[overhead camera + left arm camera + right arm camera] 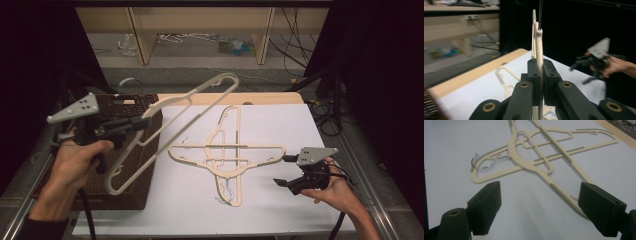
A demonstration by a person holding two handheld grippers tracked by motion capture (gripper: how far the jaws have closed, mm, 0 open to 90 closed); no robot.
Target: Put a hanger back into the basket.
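My left gripper is shut on a cream plastic hanger, holding it tilted in the air over the table's left side; in the left gripper view the hanger stands edge-on between the closed jaws. Two more cream hangers lie crossed on the white sheet in the middle. In the right gripper view the crossed hangers lie just ahead, one with a metal hook. My right gripper is open, low at the right, jaws pointing at the crossed pair with nothing between them.
A dark woven basket stands at the table's left, under the raised hanger. A wooden table edge runs along the back. Beyond it are wooden shelf legs, cables and clutter on the floor.
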